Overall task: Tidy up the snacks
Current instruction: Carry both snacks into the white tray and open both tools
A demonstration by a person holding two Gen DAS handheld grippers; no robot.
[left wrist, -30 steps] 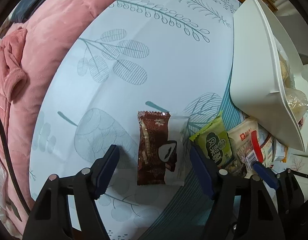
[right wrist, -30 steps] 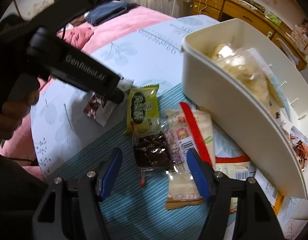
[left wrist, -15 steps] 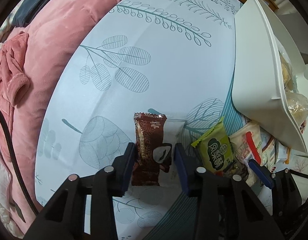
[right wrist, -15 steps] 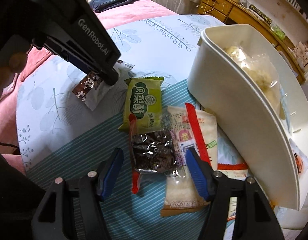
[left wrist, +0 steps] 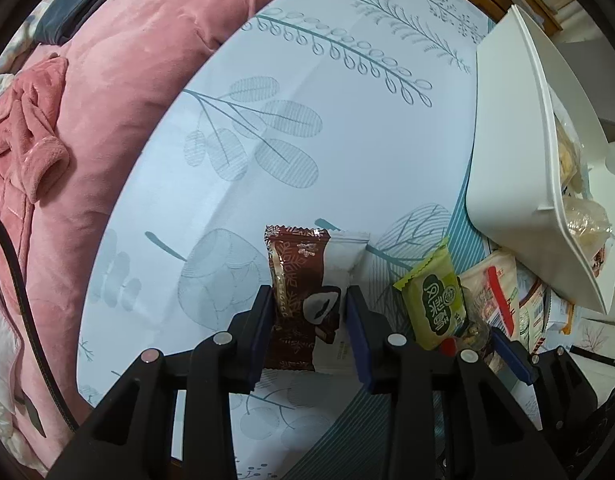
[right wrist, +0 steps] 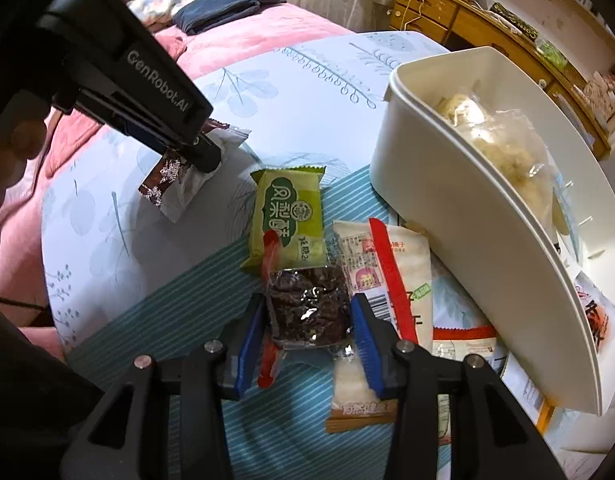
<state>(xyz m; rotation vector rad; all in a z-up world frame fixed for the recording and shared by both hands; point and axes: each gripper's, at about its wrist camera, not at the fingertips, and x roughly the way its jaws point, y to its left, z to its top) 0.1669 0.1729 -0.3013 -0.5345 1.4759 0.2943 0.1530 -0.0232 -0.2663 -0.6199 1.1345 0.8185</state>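
Note:
My left gripper [left wrist: 309, 300] points straight down and is shut on a brown-and-white snack packet [left wrist: 295, 264], which lies on the leaf-print tablecloth [left wrist: 307, 100]. In the right wrist view the same gripper [right wrist: 203, 156] pinches that packet [right wrist: 167, 176]. My right gripper [right wrist: 307, 312] is closing around a clear packet of dark snack [right wrist: 307, 300]; the pads stand at its edges. A green packet [right wrist: 287, 216] lies just beyond it, and a white packet with a red stripe [right wrist: 403, 280] lies to its right.
A white bin [right wrist: 467, 220] holding bagged pale snacks stands at the right, with more packets [right wrist: 463, 344] tucked under its near side. Pink bedding [left wrist: 107, 80] lies beyond the table's left edge. A wooden dresser [right wrist: 467, 20] stands behind.
The left jaws have come together on the brown-and-white packet. The right jaws have narrowed around the dark packet, and the right gripper has come closer to it.

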